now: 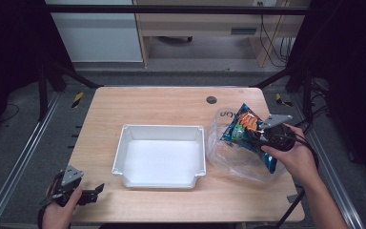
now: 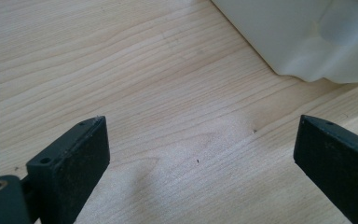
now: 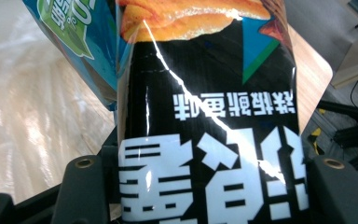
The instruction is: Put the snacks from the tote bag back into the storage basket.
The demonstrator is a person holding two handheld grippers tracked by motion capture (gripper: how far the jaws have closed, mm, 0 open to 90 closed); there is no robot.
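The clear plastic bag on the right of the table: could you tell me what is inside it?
A snack packet, black and blue, sticks out of the clear plastic bag, clamped by the right tool. A second blue packet sits beside it. Anything deeper is hidden by crumpled, glaring plastic.

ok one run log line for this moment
right hand-held gripper: shut on snack bag | over clear plastic bag | left hand-held gripper: open | white tray: empty

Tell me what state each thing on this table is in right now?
Snack bag: gripped, lifted above the plastic bag.
Plastic bag: clear, crumpled, lying on the table.
White tray: empty, upright.
Right gripper: shut on the snack bag.
Left gripper: open, holding nothing.
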